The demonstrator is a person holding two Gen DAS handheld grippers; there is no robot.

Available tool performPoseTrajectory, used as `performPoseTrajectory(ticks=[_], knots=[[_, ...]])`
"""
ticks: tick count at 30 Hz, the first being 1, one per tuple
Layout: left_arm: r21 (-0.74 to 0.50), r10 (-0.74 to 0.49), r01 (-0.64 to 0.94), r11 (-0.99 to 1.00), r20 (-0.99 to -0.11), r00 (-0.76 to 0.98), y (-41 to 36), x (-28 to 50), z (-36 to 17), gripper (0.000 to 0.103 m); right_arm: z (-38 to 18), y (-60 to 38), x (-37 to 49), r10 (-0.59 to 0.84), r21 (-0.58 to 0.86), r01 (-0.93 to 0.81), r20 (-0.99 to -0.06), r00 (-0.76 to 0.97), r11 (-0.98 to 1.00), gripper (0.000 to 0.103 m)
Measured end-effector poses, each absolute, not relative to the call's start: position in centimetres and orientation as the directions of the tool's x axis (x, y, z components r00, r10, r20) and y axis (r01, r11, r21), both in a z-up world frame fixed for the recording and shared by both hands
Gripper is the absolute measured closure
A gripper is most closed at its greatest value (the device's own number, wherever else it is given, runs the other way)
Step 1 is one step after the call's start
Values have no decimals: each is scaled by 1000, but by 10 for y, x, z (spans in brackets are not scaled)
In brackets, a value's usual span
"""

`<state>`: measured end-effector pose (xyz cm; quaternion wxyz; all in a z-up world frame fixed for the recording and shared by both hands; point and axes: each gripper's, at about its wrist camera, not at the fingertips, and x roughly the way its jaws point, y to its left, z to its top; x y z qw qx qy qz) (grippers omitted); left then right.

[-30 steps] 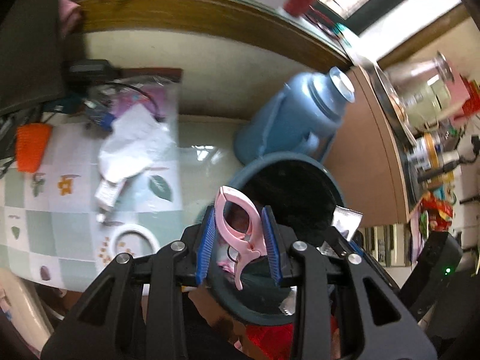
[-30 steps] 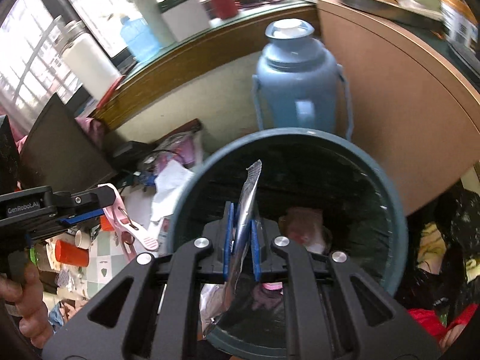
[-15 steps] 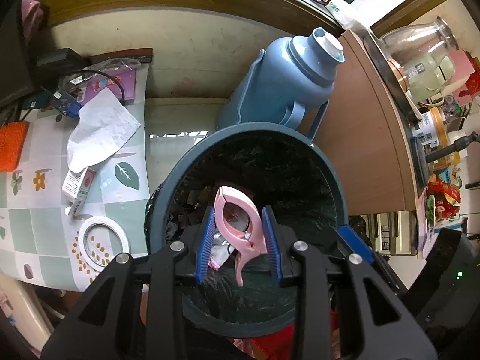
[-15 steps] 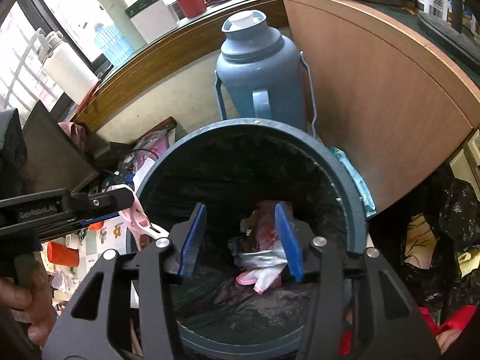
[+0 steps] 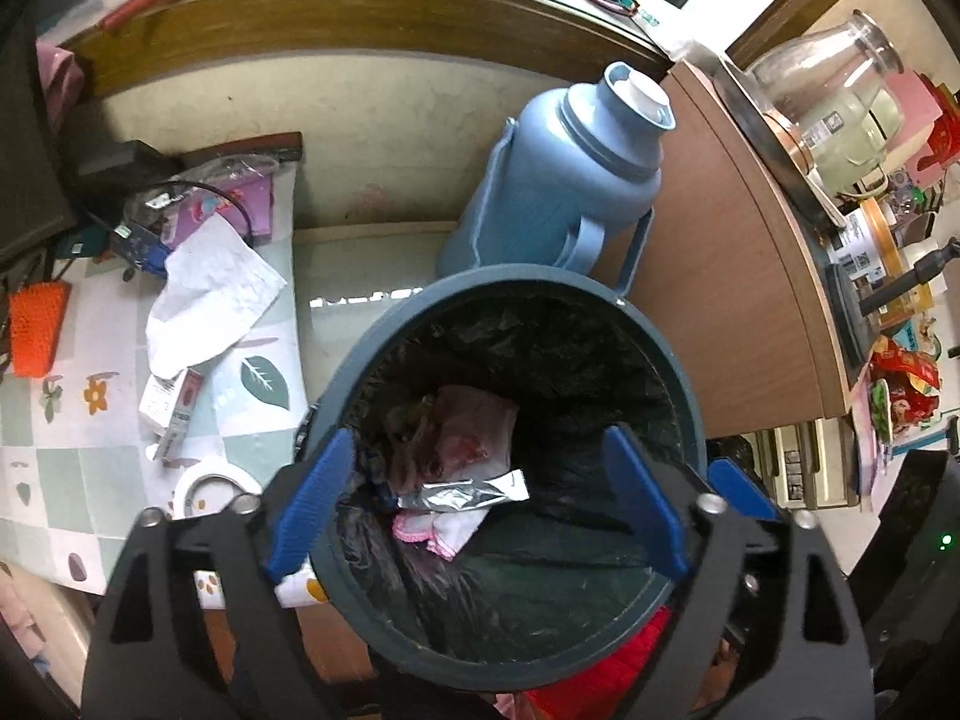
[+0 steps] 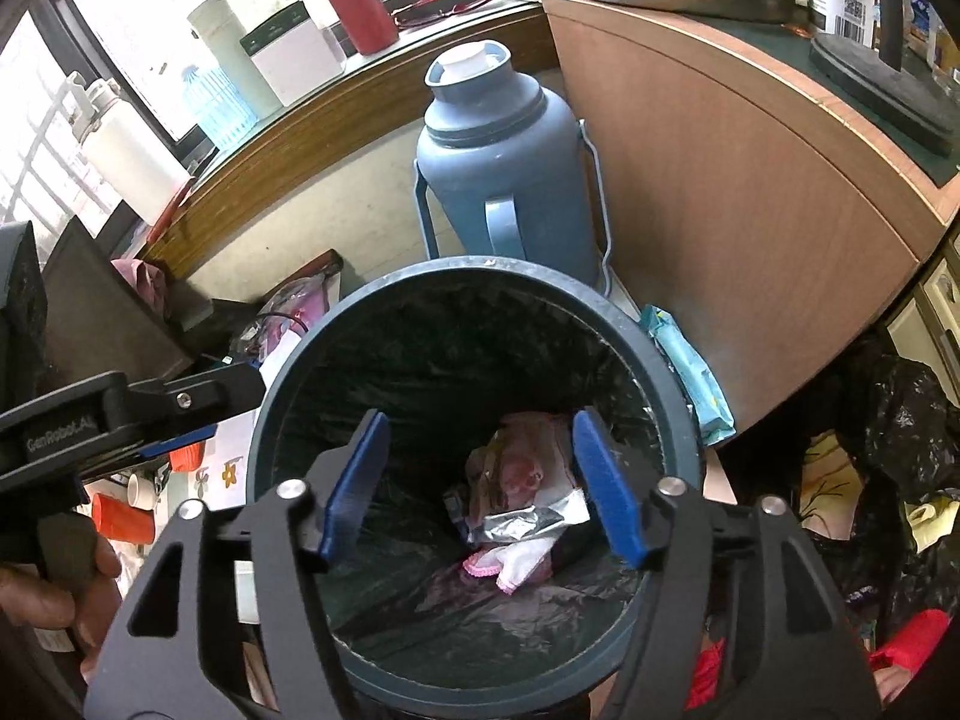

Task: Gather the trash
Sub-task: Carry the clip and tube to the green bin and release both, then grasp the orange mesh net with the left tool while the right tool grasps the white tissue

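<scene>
Wood-panelled cabinet side (image 6: 750,192) and a windowsill crowded with bottles frame the scene, with a cluttered patterned bench (image 5: 72,432) off to one side. Beside the cabinet stands a blue thermos jug (image 5: 558,180), and just in front of it a dark blue trash bin (image 5: 672,354) lined with a black bag. Both grippers hang over the bin's mouth: the left gripper (image 5: 480,498) has its jaws opening wide with nothing between them, and the right gripper (image 6: 483,489) likewise is opening, empty. Down in the bin lie a silver foil wrapper (image 6: 528,519), crumpled pink paper (image 5: 474,432) and a small pink-edged scrap (image 6: 510,564).
</scene>
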<state>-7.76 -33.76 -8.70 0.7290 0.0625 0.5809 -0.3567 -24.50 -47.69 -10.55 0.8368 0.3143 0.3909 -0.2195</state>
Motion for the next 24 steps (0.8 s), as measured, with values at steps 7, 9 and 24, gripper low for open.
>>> performPoseTrajectory(ticks=[7, 9, 24], knots=[[-309, -432, 543, 781, -895, 113, -310, -61, -84, 14, -92, -456, -223, -121, 341, 572, -775, 620, 746, 11], [-312, -432, 517, 797, -893, 126, -296, -52, -83, 14, -90, -449, -215, -113, 340, 556, -772, 626, 759, 11], [-317, -380, 279, 906, -900, 212, -157, 23, -92, 14, -76, -350, -117, -2, 308, 371, -768, 641, 876, 11]])
